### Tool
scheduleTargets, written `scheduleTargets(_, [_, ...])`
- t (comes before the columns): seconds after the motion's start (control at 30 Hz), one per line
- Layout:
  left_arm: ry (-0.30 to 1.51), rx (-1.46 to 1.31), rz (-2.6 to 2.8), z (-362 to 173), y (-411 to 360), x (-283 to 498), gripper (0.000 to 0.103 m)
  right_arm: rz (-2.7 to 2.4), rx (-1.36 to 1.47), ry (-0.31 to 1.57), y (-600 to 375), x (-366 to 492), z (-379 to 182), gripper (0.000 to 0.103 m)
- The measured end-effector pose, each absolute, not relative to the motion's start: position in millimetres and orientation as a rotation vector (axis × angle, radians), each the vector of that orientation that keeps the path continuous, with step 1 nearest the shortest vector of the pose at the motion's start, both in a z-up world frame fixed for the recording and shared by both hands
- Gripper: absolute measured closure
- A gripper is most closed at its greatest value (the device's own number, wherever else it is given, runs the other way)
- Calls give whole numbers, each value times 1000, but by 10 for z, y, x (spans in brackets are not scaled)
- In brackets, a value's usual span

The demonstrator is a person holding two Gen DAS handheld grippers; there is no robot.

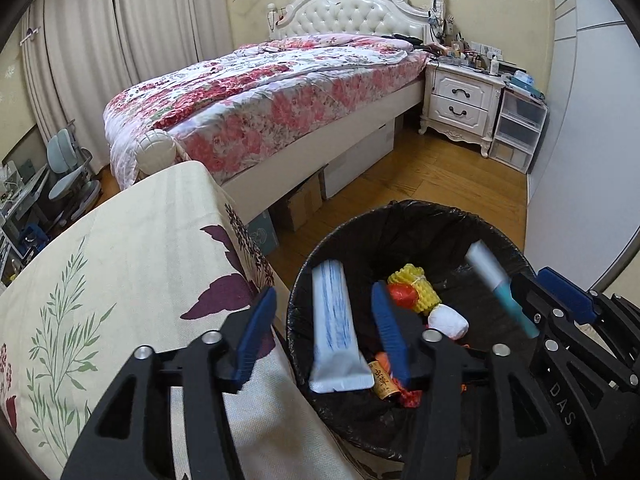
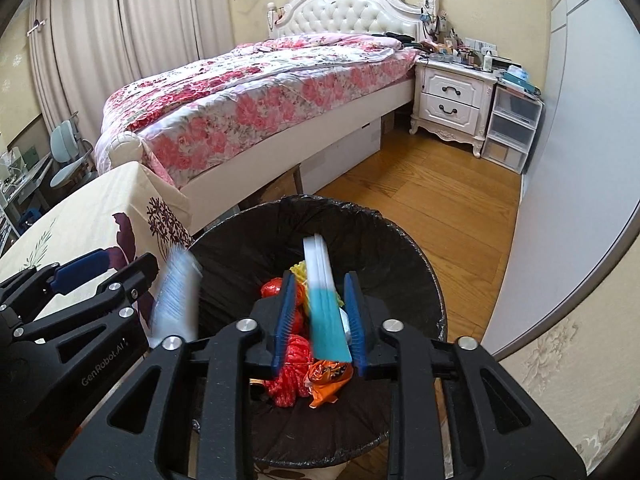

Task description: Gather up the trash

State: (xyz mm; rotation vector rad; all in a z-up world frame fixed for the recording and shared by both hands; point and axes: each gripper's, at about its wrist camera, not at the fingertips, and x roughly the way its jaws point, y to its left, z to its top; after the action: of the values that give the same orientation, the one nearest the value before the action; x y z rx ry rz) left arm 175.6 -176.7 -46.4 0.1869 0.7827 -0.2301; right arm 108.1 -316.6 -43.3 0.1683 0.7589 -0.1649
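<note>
Left wrist view: my left gripper (image 1: 324, 330) has its jaws apart, the white blue-streaked tube (image 1: 334, 328) loose between them over the black-lined bin (image 1: 420, 216). My right gripper (image 2: 320, 320) stands slightly apart around the teal-and-white tube (image 2: 326, 320); whether the pads press it, I cannot tell. Both look light, soft and slick; take them mid-body.

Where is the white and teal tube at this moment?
In the right wrist view the white and teal tube hangs between the right gripper's open fingers, above the black-lined trash bin.
</note>
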Motion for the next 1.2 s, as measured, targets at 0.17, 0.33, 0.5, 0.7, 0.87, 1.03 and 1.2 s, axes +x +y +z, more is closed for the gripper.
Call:
scheduleTargets(0.17, [774, 175, -226, -430, -1739, 1754, 30, -185, 168, 749, -3175, 1065, -406, 60])
scheduleTargets(0.33, [743, 189, -201, -370, -1702, 1724, 23, -215, 151, 728, -3176, 1018, -343, 44])
scheduleTargets(0.5, [725, 205, -171, -331, -1642, 1689, 21, -242, 135, 710, -3169, 953, -268, 30])
scheduleTargets(0.7, [714, 162, -164, -243, -1460, 1561, 18, -268, 112, 692, -3113, 825, -193, 21])
scheduleTargets(0.87, [694, 148, -160, -170, -1306, 1367, 16, -271, 123, 665, -3041, 641, -116, 11])
scheduleTargets(1.03, [678, 140, -145, -92, -1144, 1155, 15, -267, 137, 669, -2961, 470, -91, 10])
scheduleTargets(1.2, [663, 135, -124, -27, -986, 929, 14, -260, 130, 656, -2829, 272, -26, 10])
